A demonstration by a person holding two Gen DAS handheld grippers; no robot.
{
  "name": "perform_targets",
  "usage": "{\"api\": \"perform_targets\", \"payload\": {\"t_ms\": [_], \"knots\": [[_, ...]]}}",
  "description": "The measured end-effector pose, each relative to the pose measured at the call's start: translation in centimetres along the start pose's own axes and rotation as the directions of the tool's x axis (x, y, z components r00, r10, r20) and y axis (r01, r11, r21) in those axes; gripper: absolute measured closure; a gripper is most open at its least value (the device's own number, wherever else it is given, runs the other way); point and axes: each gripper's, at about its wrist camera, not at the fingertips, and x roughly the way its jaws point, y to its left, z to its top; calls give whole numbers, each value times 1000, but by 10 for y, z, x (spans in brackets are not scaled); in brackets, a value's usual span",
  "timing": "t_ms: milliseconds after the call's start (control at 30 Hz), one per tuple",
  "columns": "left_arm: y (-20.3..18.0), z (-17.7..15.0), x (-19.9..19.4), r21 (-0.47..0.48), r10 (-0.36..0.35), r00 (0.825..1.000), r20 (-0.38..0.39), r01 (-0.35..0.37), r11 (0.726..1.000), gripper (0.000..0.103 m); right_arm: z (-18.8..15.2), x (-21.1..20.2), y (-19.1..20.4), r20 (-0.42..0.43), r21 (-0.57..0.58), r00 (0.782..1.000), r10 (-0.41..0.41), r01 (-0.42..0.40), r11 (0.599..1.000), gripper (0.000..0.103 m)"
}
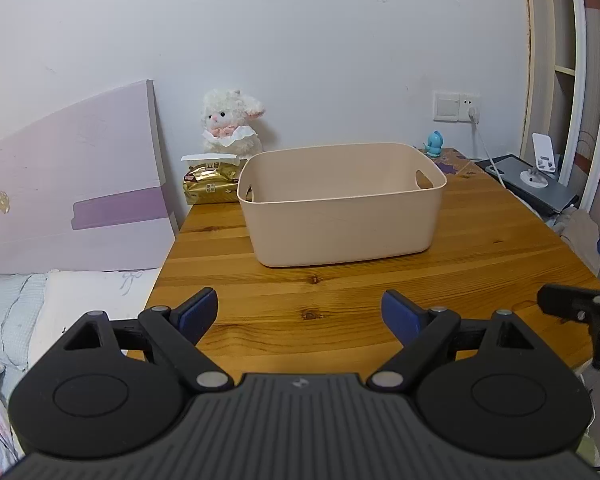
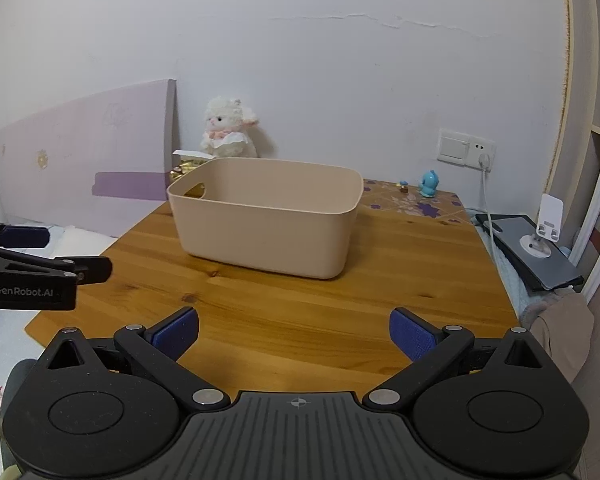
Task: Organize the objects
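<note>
A beige plastic bin point(image 1: 342, 204) with cut-out handles stands on the wooden table point(image 1: 340, 312); it also shows in the right wrist view point(image 2: 266, 216). Its inside is hidden from here. My left gripper point(image 1: 299, 312) is open and empty, low over the table's near edge in front of the bin. My right gripper point(image 2: 294, 336) is open and empty, also short of the bin. The left gripper's side shows at the left of the right wrist view point(image 2: 40, 272). A white plush lamb point(image 1: 230, 122) sits on a gold tissue pack point(image 1: 210, 182) behind the bin.
A small blue figurine point(image 2: 429, 184) and a tiny toy point(image 2: 403, 188) stand at the table's back right. A laptop with a phone stand point(image 2: 540, 236) lies right of the table. A pink headboard point(image 1: 72, 184) and bed lie to the left. A wall socket with cable point(image 2: 485, 160) is behind.
</note>
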Motion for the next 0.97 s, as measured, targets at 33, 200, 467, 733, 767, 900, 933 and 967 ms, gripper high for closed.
{"api": "perform_targets", "payload": {"t_ms": [33,200,467,733,767,900,933,967], "knots": [[-1,-1,-2,-1,-7,1000,0,7,1000,13,0,-1,1,1,-3,1000,2,-2,1000,0],[-13,-7,-10,13,-46,999,-3,46,999,13,-2,-9,4,10,-10,1000,7,-7,1000,0],[-18,-9,-17,23,-51,999,11,51,998,13,-2,-18,-1,30,-7,1000,8,-8,1000,0],[-16,-8,-19,36,-46,999,19,45,998,13,0,-19,-3,33,-2,999,8,-8,1000,0],[-17,-8,-19,35,-46,999,20,45,998,13,1,-18,-3,32,-1,999,9,-9,1000,0],[-16,-8,-18,36,-57,998,22,56,998,13,1,-17,-4,30,-1,1000,6,-6,1000,0],[-17,-8,-17,34,-62,998,20,62,998,12,0,-17,-3,29,0,1000,6,-6,1000,0],[-17,-8,-16,34,-67,998,18,66,997,12,1,-16,-4,27,0,1000,6,-6,1000,0]]}}
